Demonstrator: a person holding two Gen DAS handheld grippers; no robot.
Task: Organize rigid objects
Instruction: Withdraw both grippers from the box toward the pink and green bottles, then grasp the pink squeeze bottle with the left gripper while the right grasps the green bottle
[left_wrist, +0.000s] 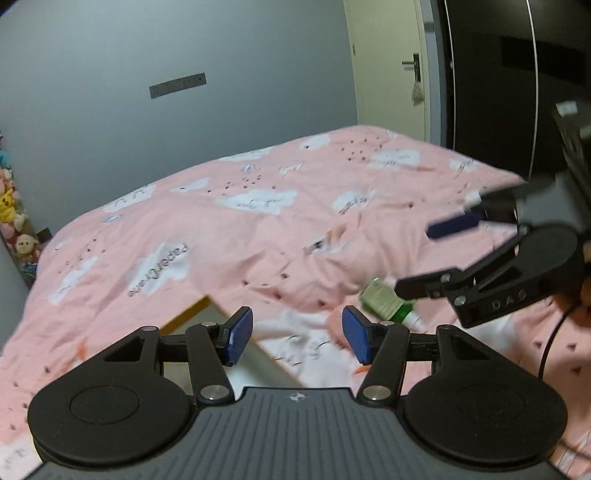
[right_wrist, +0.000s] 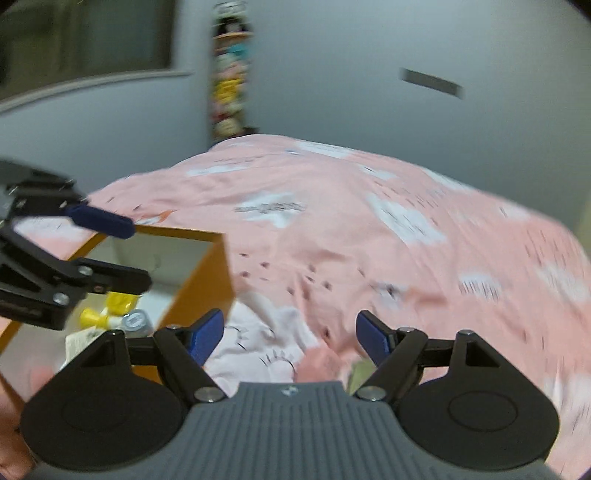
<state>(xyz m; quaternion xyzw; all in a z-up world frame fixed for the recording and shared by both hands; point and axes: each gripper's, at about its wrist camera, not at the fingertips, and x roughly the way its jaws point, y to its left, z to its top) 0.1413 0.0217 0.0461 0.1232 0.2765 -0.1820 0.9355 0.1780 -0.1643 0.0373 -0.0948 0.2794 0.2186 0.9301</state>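
Bottle (left_wrist: 388, 303), green w/ a pale printed label, lies on its side on the pink cloud-print duvet (left_wrist: 258, 229), cap end toward the near edge of the bed. It sits just beyond the right pad of the left gripper (left_wrist: 297, 338), not between the pads. That claw is spread wide, nothing in it, both blue pads (left_wrist: 239, 334) clear of any object.

Right gripper (right_wrist: 290, 338) is also spread wide and empty, hovering over a rumpled white patch of the bedding. From the left wrist view its black arm and 1 blue finger reach in from the right side, above and just past the bottle; contact can't be told, the shot is blurred there.

To the left of the right gripper stands an open box (right_wrist: 207, 273) w/ orange-brown walls, resting on the bed. Inside it, seen in the right wrist view: a yellow item (right_wrist: 118, 302), a small yellow-capped piece (right_wrist: 90, 318), and a round grey cap (right_wrist: 136, 320); details too smeared to name further.

Behind the bed, a grey wall w/ a dark switch strip (left_wrist: 177, 85). A column of plush toys (left_wrist: 13, 218) stands at the far corner. A pale door (left_wrist: 388, 66) w/ a metal handle sits at the other end.
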